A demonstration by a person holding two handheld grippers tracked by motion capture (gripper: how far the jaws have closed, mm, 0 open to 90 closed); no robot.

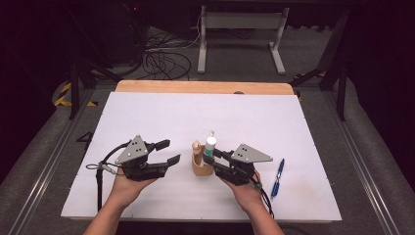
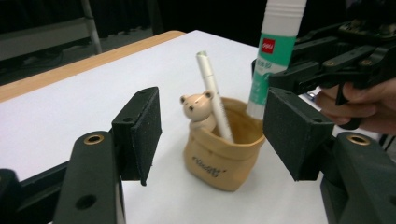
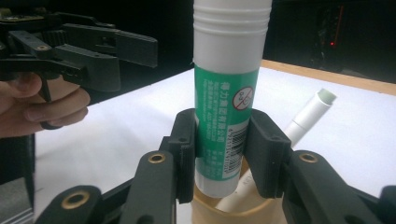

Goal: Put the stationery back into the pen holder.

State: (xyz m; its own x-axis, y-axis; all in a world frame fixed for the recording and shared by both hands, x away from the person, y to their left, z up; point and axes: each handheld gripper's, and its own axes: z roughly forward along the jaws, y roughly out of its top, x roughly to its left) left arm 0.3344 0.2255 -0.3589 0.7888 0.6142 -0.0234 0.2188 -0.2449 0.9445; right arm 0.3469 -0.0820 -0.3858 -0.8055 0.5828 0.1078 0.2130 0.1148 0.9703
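A tan bag-shaped holder (image 1: 200, 165) (image 2: 223, 154) with a small bear figure (image 2: 198, 108) stands at the table's front middle, a white pen (image 2: 213, 91) (image 3: 306, 117) leaning inside it. My right gripper (image 1: 214, 157) (image 3: 219, 149) is shut on a green-and-white glue stick (image 1: 210, 145) (image 2: 274, 51) (image 3: 226, 88), held upright with its lower end over the holder's (image 3: 219, 205) mouth. Left of the holder, my left gripper (image 1: 167, 152) (image 2: 210, 135) stands open with nothing between its fingers.
A blue pen (image 1: 277, 177) lies on the white table sheet (image 1: 147, 112) to the right of my right hand. A wooden strip (image 1: 205, 86) runs along the table's far edge. Cables and a metal stand are on the floor beyond.
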